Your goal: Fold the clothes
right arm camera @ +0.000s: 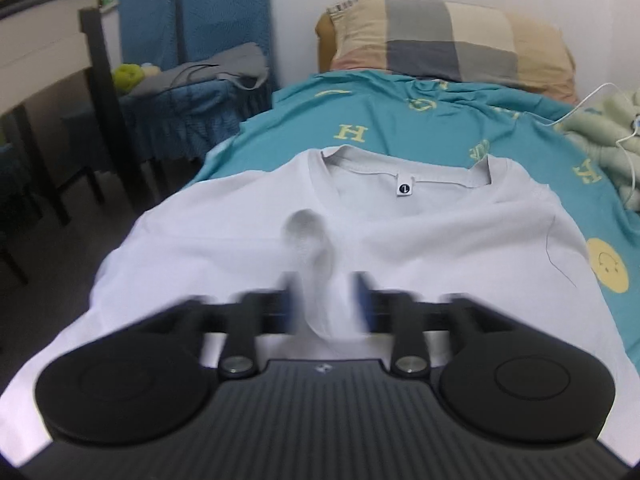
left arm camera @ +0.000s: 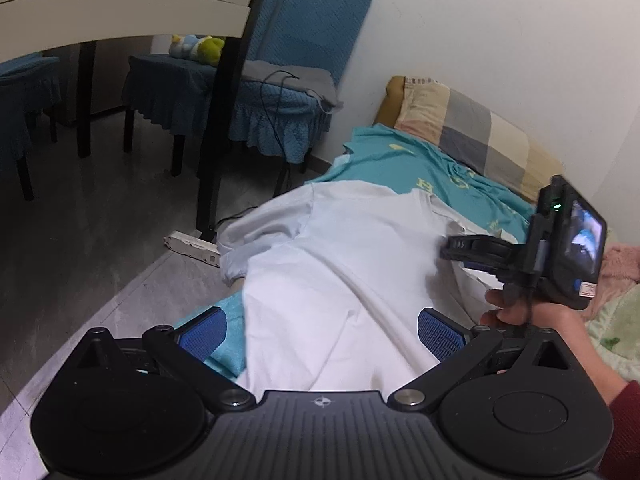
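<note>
At the far left, in the left wrist view, a pale table (left arm camera: 120, 8) on dark legs stands over a grey floor, with a white power strip (left arm camera: 192, 246) lying by one leg. Next to it, blue quilted chairs (left arm camera: 280, 92) hold a grey cloth and a yellow-green soft toy (left arm camera: 200, 50).

The left gripper (left arm camera: 320, 334) comes next, its blue pads spread wide on either side of the white T-shirt (left arm camera: 340, 280); the cloth passes between them but neither pad presses on it, so the grip is released. The shirt lies spread on a teal bedsheet (left arm camera: 400, 160) printed with yellow letters.

In the right wrist view the T-shirt (right arm camera: 400, 248) lies flat with its collar away from the camera. A small white neck label (right arm camera: 405, 188) carries a dark round mark; its character looks like an "L" but is too small to be sure. The sheet (right arm camera: 400, 112) shows a yellow "H", other yellow letters that cannot be read, and a smiley face (right arm camera: 608, 264) at the right.

The right gripper (right arm camera: 328, 300) is blurred. A raised pinch of shirt fabric stands between its fingers, which sit slightly apart from it, so the hold looks let go.

Further right, a checked pillow (right arm camera: 448, 40) rests against the white wall, and a pale green blanket (right arm camera: 600, 132) with a white cable (right arm camera: 592, 96) lies at the edge. In the left view the person's hand (left arm camera: 520, 312) grips the right gripper's handle.
</note>
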{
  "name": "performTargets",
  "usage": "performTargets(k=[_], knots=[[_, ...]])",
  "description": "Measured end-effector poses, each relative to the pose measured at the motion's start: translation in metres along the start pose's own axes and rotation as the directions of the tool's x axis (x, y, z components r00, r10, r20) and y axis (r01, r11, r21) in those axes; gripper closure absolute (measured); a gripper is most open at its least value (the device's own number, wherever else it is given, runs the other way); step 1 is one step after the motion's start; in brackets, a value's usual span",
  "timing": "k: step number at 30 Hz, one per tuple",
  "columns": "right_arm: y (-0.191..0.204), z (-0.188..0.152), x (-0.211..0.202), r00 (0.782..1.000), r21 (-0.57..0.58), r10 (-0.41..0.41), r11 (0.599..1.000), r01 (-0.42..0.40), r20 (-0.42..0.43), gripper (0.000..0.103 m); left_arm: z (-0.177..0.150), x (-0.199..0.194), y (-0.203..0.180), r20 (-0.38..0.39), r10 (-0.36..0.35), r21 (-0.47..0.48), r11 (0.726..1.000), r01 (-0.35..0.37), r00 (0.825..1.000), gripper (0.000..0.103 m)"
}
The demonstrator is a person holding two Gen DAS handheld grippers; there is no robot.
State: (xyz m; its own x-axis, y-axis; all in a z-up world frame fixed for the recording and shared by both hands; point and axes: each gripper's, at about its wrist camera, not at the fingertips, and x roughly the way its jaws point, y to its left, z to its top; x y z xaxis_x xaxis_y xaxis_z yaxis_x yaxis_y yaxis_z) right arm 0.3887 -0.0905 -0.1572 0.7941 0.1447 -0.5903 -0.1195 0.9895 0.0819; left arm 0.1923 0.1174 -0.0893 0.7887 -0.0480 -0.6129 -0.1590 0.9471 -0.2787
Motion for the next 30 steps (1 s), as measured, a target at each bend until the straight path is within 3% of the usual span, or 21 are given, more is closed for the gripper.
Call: performTargets(k=[1,7,13,17,21,25,30], knots=[[-0.002,-0.002,-0.009,1.0,0.0,0.019,1.0,-0.019,0.005,0.035,-0.001,0.002,-0.002,-0.005,-0.007,0.009,1.0,0.007,1.0,0.0],[-0.031,-0.003,-0.115,0.994,0.074,0.089,0.993,-0.094,0.058,0.035,-0.01,-0.006,-0.02,0.0,-0.047,0.073,0.996,0.047,0.999,0.0],[-0.067,-0.037,-0.253,0.989,0.239,0.119,0.962,-0.136,0.084,0.035,-0.023,-0.026,-0.042,-0.005,-0.107,0.122,0.987,0.107,0.994,0.001],[-0.086,-0.072,-0.322,0.993,0.304,0.084,0.947,-0.105,0.082,0.035,-0.036,-0.044,-0.06,-0.028,-0.16,0.167,0.972,0.162,0.987,0.002],[-0.118,-0.104,-0.363,0.991,0.399,0.014,0.915,-0.067,0.136,0.033,-0.056,-0.063,-0.086,-0.074,-0.205,0.257,0.942,0.218,0.976,0.005],[-0.147,-0.108,-0.368,0.988,0.438,-0.044,0.899,-0.025,0.147,0.033,-0.084,-0.079,-0.115,-0.18,-0.269,0.321,0.893,0.315,0.946,0.011],[-0.175,-0.112,-0.355,0.99,0.488,-0.049,0.873,-0.023,0.133,0.033,-0.127,-0.086,-0.152,-0.368,-0.351,0.312,0.825,0.47,0.861,0.025]])
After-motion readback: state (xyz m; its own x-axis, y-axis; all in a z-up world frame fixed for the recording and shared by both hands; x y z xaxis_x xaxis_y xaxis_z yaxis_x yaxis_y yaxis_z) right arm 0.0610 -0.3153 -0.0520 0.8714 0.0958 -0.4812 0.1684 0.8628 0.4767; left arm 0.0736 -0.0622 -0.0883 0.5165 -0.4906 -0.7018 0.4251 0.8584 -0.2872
